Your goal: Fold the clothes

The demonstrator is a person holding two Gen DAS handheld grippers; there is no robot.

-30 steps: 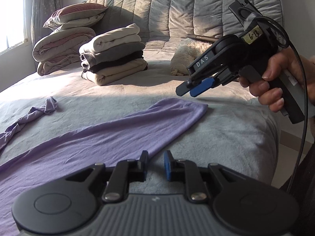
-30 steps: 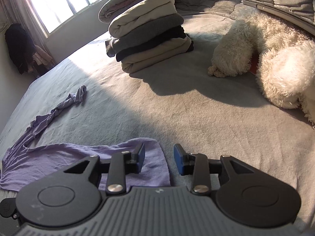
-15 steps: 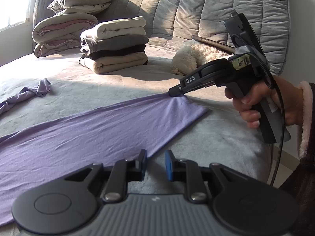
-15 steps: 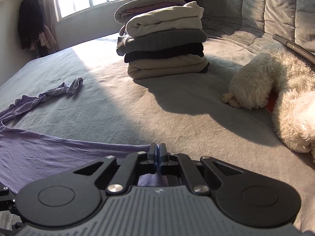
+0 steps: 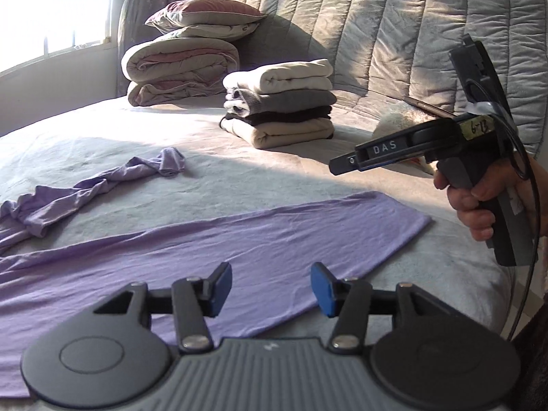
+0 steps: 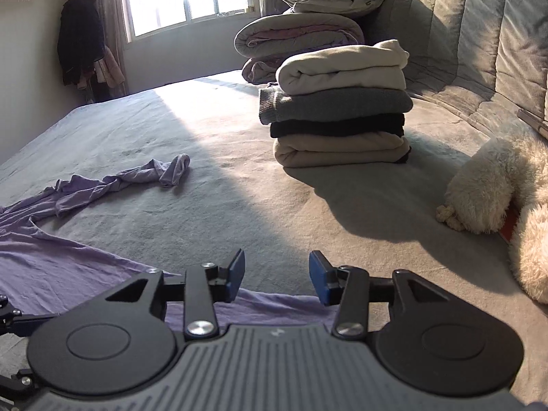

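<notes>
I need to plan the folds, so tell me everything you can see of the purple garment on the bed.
The purple garment is thin, soft-looking lilac fabric, unfolded. One long panel lies flat and smooth across the grey bed cover, ending in a straight edge near the bed's right side. A second part, perhaps a sleeve or leg, is twisted and bunched, trailing toward the stack of folded clothes without reaching it. Both the left gripper and the right gripper are open above it, holding nothing.

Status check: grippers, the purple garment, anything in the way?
Left gripper and right gripper open, empty. Purple garment flat on bed, far sleeve twisted. Nothing blocking.
</notes>
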